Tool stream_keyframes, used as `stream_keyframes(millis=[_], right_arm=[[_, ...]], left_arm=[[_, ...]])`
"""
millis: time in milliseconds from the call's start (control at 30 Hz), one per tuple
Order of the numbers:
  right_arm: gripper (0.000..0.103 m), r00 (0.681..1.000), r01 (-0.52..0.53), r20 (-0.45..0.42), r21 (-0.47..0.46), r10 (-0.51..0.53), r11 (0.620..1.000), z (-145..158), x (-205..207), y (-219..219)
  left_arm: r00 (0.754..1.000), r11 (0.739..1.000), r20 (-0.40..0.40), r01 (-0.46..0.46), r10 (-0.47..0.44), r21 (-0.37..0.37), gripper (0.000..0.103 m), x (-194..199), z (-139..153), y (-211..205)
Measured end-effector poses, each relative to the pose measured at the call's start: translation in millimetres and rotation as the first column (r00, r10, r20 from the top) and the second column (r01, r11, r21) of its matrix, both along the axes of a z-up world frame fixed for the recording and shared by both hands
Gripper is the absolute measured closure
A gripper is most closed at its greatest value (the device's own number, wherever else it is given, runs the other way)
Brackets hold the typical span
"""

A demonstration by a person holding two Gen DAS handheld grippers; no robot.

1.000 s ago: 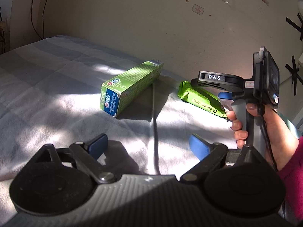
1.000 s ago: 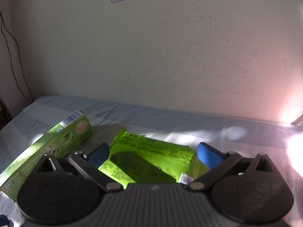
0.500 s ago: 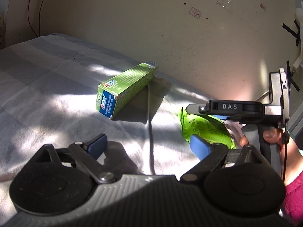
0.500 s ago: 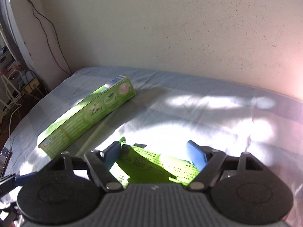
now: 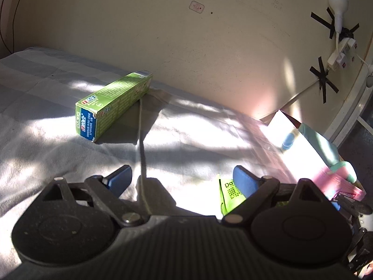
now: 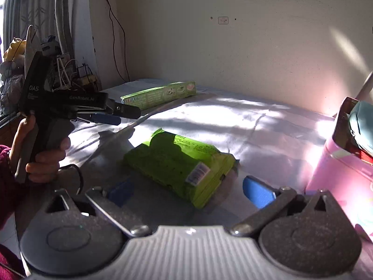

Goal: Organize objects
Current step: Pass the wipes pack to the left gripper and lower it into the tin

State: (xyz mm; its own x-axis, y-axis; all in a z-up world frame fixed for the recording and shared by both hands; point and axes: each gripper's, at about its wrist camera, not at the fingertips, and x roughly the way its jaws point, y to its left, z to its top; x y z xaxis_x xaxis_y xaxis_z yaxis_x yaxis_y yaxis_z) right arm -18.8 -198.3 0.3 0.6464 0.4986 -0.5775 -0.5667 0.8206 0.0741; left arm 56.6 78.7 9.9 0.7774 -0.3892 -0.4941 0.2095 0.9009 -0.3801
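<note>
A green snack packet (image 6: pixel 181 163) lies on the grey cloth just ahead of my open right gripper (image 6: pixel 188 190), apart from its blue pads. A corner of it shows in the left wrist view (image 5: pixel 227 193) behind the right pad. A long green toothpaste box (image 5: pixel 112 107) lies farther back near the wall; it also shows in the right wrist view (image 6: pixel 160 95). My left gripper (image 5: pixel 181 179) is open and empty over the cloth. The right wrist view shows it from the side (image 6: pixel 112 115), held by a hand.
A pink and white box (image 5: pixel 310 156) holding teal and pink items stands at the right edge of the cloth, also in the right wrist view (image 6: pixel 345 163). The wall runs behind. A taped power strip (image 5: pixel 338 53) hangs on it. Cables and clutter (image 6: pixel 65 70) stand at the left.
The right gripper pulled the green packet toward the front and let go of it, then backed off and swung left. The left gripper turned right, bringing the pink box into view.
</note>
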Motion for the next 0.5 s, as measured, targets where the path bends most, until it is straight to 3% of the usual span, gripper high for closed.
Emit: stream_keyframes(millis=[233,333,433,467,500], right_arm=[[0.0,1.0,0.005,-0.005,-0.058,-0.006,0.998,-4.3,20.3,3.7],[0.0,0.999,-0.015,-0.037,-0.096,0.011,0.995,-7.8,37.1,18.2],[0.001,0.998,-0.035,-0.053,-0.105,0.03,0.994,-13.7,46.2,28.1],[0.009,0.998,-0.054,-0.048,-0.094,0.049,0.994,-12.5,45.5,31.3],[0.023,0.997,-0.072,-0.036,-0.083,0.069,0.994,-12.2,42.9,34.9]], left_arm=[[0.993,0.994,-0.05,0.11,-0.11,0.002,0.009,-5.8,5.4,-47.4],[0.991,0.994,-0.102,0.088,-0.082,0.059,0.009,2.5,-3.5,-58.3],[0.992,0.989,-0.082,0.106,-0.097,0.106,0.016,-2.8,-7.9,-68.1],[0.991,0.984,-0.07,0.126,-0.118,0.123,0.026,-5.8,-8.2,-73.2],[0.987,0.982,-0.069,0.152,-0.145,0.109,0.029,-8.5,-8.0,-75.8]])
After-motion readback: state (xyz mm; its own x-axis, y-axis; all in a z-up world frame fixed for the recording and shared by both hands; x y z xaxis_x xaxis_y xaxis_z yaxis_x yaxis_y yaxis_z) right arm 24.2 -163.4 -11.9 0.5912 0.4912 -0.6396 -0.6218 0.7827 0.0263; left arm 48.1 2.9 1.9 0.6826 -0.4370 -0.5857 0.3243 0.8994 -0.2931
